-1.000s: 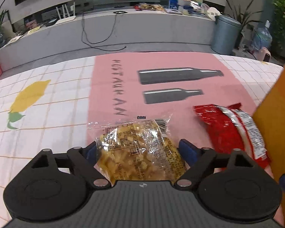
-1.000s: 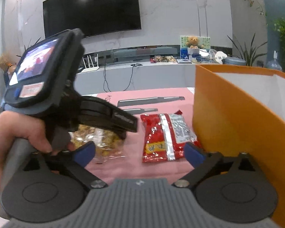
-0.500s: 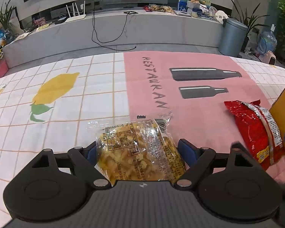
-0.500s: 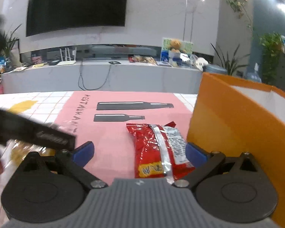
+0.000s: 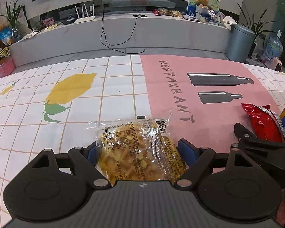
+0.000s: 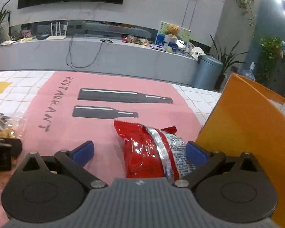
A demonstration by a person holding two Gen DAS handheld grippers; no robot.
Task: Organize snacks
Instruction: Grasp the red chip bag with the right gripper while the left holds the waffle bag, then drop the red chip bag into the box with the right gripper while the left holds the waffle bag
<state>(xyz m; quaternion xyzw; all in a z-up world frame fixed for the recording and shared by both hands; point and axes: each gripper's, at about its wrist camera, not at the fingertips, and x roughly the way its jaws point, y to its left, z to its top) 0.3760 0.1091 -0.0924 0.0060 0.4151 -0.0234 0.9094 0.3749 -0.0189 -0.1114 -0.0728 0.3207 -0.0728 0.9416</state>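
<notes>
Left gripper: blue-padded fingers sit one on each side of the clear plastic packet of yellow fried snack pieces, touching or nearly touching its long edges. Whether the pads are actually squeezing it I cannot tell. The packet lies flat on the tablecloth with white grid and pink panel, straddling the border between the white squares and the pink area. Long axis runs straight away from the gripper; the crimped, barcode end points towards the far side of the table.

Right gripper: fingers spread wide apart. The red foil snack bag with silver back seam lies flat on the pink panel between them. It is close to the right pad, well apart from the left pad. Long axis runs away from the gripper, leaning slightly left at the far end; seam side faces up.

Orange cardboard box wall stands just beside the red bag's right edge.
</notes>
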